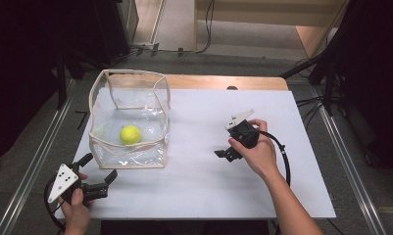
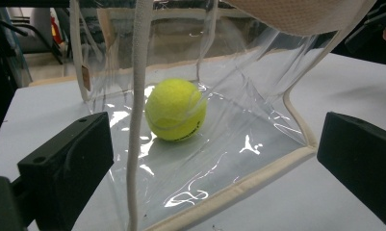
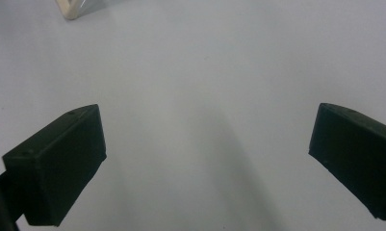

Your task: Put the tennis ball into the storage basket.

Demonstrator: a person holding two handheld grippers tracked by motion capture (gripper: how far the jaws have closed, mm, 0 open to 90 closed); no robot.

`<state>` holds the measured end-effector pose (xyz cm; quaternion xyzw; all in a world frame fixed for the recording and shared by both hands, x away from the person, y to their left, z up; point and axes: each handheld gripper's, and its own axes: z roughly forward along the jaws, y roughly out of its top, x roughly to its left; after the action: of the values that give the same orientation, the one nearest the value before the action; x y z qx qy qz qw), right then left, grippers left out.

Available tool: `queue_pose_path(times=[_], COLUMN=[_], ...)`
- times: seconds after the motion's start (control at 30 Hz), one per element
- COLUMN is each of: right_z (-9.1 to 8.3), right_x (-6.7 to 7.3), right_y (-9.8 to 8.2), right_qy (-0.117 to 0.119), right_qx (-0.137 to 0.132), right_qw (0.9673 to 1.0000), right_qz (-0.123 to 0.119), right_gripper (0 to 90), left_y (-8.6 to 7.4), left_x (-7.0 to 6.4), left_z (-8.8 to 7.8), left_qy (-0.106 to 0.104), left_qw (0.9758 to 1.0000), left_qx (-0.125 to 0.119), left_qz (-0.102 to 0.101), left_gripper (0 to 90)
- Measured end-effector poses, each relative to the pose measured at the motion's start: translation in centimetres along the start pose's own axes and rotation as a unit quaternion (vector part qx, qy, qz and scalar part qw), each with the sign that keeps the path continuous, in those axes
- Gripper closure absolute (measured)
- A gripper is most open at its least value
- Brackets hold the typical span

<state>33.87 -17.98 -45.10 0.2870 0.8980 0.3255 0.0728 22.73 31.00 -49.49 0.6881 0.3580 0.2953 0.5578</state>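
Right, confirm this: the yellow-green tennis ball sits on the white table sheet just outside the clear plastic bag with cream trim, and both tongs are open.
Wrong in one respect: the yellow-green tennis ball sits inside the clear plastic bag with cream trim, on its floor, as the high view shows. The bag stands on the white table sheet, and the left tongs and right tongs are indeed open.

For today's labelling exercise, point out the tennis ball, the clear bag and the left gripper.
tennis ball [image 2: 175, 109]: left gripper view, middle of its yellow felt.
clear bag [image 1: 130, 73]: high view, cream trim on its far rim.
left gripper [image 1: 100, 170]: high view, midway between its open jaws' tips.
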Motion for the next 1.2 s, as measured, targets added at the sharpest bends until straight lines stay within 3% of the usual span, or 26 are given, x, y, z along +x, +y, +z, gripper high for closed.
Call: queue_pose_path(times=[0.27, 0.53, 1.2], right_z=[0.0, -0.3, -1.7], right_x=[-0.1, 0.0, -0.2], right_y=[-1.6, -3.4, -6.3], right_qy=[-0.001, -0.005, -0.017], right_qx=[-0.010, -0.040, -0.070], right_qw=[0.9999, 0.9989, 0.9963], right_qz=[0.012, 0.024, 0.047], right_gripper=[0.0, 0.0, 0.0], left_y=[0.0, 0.0, 0.0], left_x=[0.0, 0.0, 0.0], left_z=[0.0, 0.0, 0.0], left_qy=[0.001, 0.000, 0.001], left_qw=[1.0000, 1.0000, 1.0000], left_qx=[0.000, 0.001, 0.001], left_qz=[-0.001, 0.001, 0.000], left_gripper=[0.0, 0.0, 0.0])
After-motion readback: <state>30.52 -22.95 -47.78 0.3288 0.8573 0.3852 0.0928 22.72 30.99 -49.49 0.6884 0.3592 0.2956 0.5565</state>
